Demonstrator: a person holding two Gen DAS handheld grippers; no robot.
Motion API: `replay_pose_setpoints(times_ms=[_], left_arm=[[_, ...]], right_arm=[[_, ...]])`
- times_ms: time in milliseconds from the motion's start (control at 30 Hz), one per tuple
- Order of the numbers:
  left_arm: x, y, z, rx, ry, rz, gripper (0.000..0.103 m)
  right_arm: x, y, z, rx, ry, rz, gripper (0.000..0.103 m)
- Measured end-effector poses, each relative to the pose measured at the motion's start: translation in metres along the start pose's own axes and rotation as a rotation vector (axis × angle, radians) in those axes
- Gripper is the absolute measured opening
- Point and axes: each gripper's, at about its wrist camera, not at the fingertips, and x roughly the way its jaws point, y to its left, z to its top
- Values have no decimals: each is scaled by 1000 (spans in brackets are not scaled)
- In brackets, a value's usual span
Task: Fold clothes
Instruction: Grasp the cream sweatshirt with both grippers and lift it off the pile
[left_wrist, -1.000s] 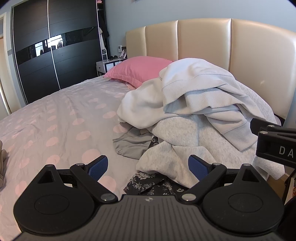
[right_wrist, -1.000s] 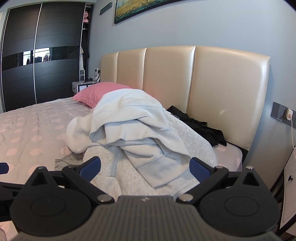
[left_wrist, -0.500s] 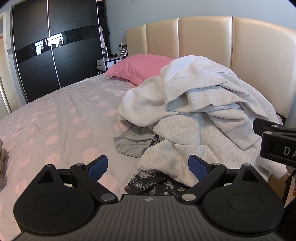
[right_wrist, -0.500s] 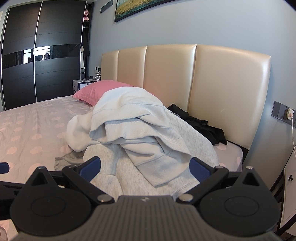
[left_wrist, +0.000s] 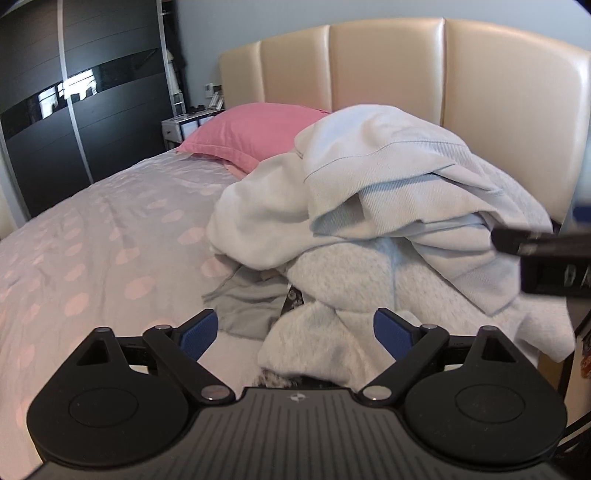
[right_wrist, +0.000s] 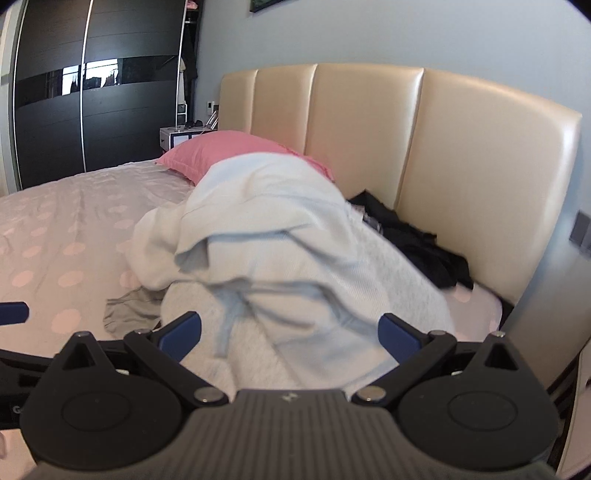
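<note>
Both grippers are angled down at the bed from its right edge, side by side, so I'm basically looking over the pile toward the headboard (left_wrist: 388, 66). My left gripper (left_wrist: 295, 334) has its blue pads (left_wrist: 197, 334) wide apart but the jaws are just starting to close, and nothing is pinched between them; the near edge of the fuzzy grey sweater (left_wrist: 351, 288) sits in the gap below, and I can't see the pads touching it. My right gripper (right_wrist: 290, 334) is spread wide too, empty, with the pale blue hoodie (right_wrist: 266, 236) draped right in front of it and blurry at the near end. In the left view the right gripper's black body pokes in at the far right edge, just beside the hoodie's hem. The pile of clothes itself is heaped on the right side of the polka-dot bedsheet (left_wrist: 92, 240): hoodie on top, a white sweatshirt (left_wrist: 258, 221) spilling left, the grey sweater underneath, a grey garment (left_wrist: 247, 302) and a bit of dark floral fabric (left_wrist: 293, 297) peeking out at the bottom. Pink pillow (left_wrist: 251, 133) sits behind the pile, and some black clothing (right_wrist: 417, 236) lies against the headboard on the right.
</note>
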Motion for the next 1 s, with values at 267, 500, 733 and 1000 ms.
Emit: replay_pose_setpoints(times_ms=[267,500,733,1000], left_arm=[[69,4,40,4,33,-111,67],[132,-9,68,74,46,-158,66],[173,-7,93,42,60,-229,28],[142,11,99,2,7,-217,5]], right_arm=[[65,-16,43,-78,8,-16,91],[122,-27,49,-105,92,-43,91],[141,-33,54,-89,94,-21,52],[113,-12,66,-109,22,10,12]])
